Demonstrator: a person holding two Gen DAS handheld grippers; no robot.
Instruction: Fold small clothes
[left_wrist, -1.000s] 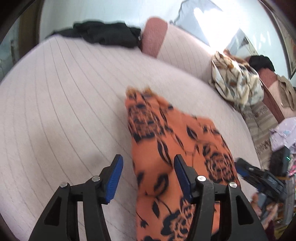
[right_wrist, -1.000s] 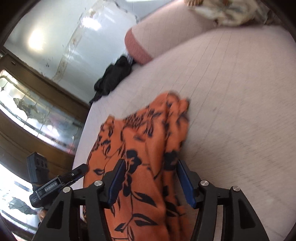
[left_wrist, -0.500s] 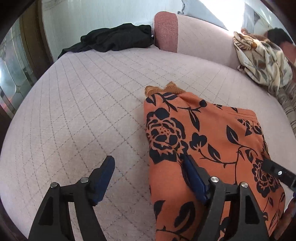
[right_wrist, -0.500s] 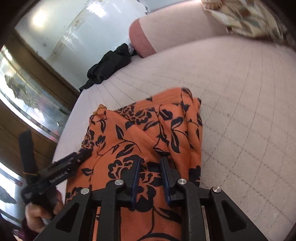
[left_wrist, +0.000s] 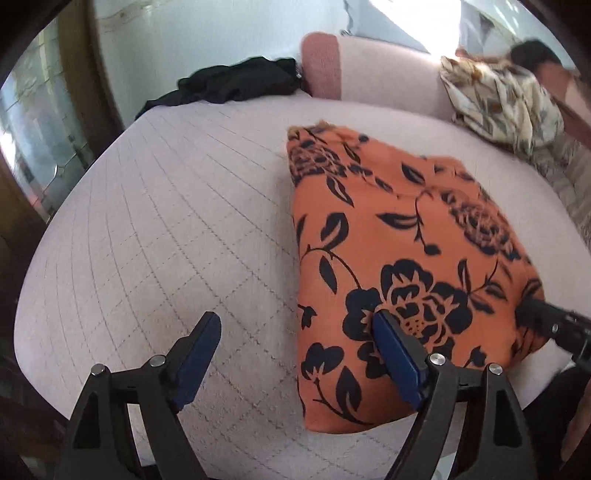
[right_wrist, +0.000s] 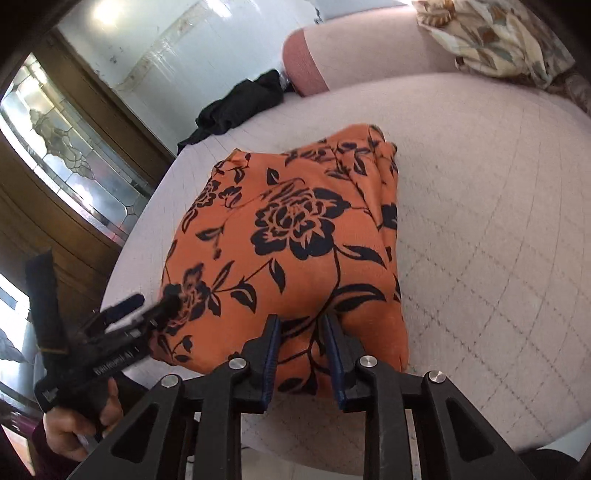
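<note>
1. Now the orange floral garment (left_wrist: 402, 258) lies folded into a thick block on the quilted pink cushion (left_wrist: 166, 221), near its front edge; the step in hand looks like finishing or tidying this fold.
2. To do it well, judging from the lie: keep the near edge low, drag nothing sideways, let the layers settle square before letting go; the stacked edges on the right side look loose and could slide.
3. Right tool (right_wrist: 301, 328): jaws narrow, opening slightly, a ridge of the garment's near edge bunched between the blue pads (right_wrist: 271, 354). The pads seem to be pressing the cloth.
4. Left tool (left_wrist: 295, 354): jaws spread wide and opening. One finger rests over the garment's near left corner, the other over bare cushion; nothing gripped.
5. Elsewhere: black clothing (left_wrist: 229, 85) at the far end, a patterned cloth (left_wrist: 502, 103) at far right, both well apart from the work.
</note>
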